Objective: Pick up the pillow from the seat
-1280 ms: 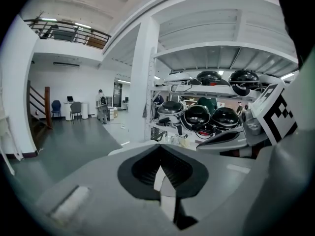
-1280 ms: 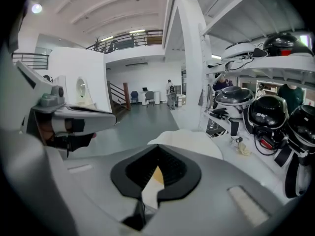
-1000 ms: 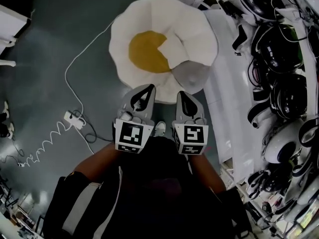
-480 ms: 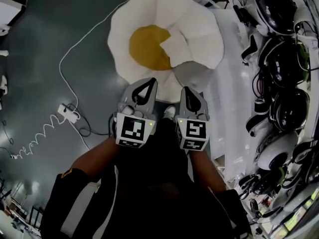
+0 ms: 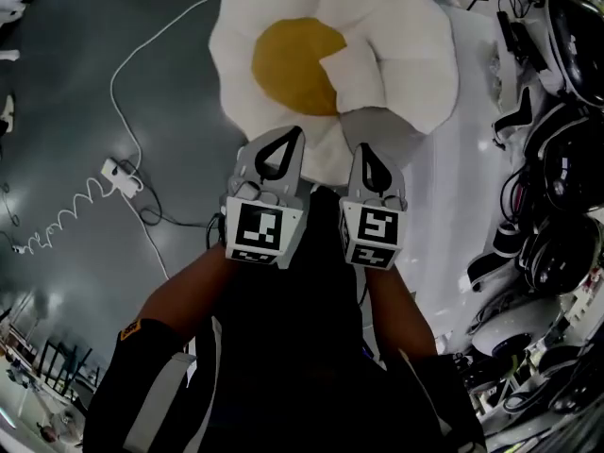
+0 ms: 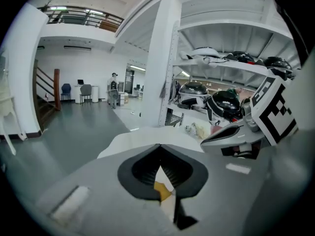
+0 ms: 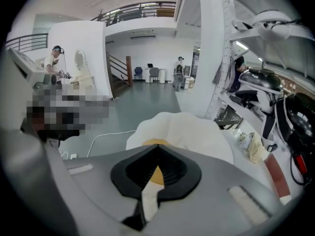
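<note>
Dark grey floor (image 5: 66,92) fills the left side. A white cable (image 5: 112,78) snakes down it at ten o'clock into a power strip (image 5: 117,172), with a coiled cord (image 5: 57,223) trailing off at nine. The fried-egg pillow (image 5: 377,55) sits at twelve, and at three the white shelving (image 5: 453,187) is loaded with helmets (image 5: 557,243).

The round soft white pillow (image 5: 377,55) has a yellow round patch in its middle; the smooth floor (image 5: 75,83) is dark grey.
</note>
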Motion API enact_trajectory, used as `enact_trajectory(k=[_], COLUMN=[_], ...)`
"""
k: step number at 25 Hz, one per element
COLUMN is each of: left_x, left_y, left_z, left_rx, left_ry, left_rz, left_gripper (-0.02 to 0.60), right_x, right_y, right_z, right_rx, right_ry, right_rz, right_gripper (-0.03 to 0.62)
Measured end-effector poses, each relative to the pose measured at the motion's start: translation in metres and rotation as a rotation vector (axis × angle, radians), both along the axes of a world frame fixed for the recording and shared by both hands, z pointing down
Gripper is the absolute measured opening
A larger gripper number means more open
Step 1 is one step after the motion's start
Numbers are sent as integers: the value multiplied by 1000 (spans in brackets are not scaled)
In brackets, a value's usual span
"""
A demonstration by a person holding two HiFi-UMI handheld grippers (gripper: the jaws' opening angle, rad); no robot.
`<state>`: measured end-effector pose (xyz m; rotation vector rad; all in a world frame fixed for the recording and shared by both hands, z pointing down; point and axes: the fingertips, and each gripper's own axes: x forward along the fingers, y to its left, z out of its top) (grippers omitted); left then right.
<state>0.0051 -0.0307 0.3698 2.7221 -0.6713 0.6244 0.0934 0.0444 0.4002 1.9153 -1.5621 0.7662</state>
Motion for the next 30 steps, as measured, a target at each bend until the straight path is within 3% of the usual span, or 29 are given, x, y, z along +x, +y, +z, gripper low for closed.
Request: enact_trajectory(k=[15, 17, 30], left_x=[66, 70, 107], left_y=[2, 1, 9], left_z=[160, 178, 280], left_rx=[-97, -111, -186], left_ry=[-113, -127, -158], left_rz=[-80, -91, -77], left_gripper=[2, 2, 2], right_x=[87, 92, 132], right_y=[-7, -5, 1], right_z=[147, 165, 268], right_rx=[-125, -143, -249], right_ry=[-11, -28, -37], right_rz=[-52, -57, -24], right_gripper=[3, 46, 102])
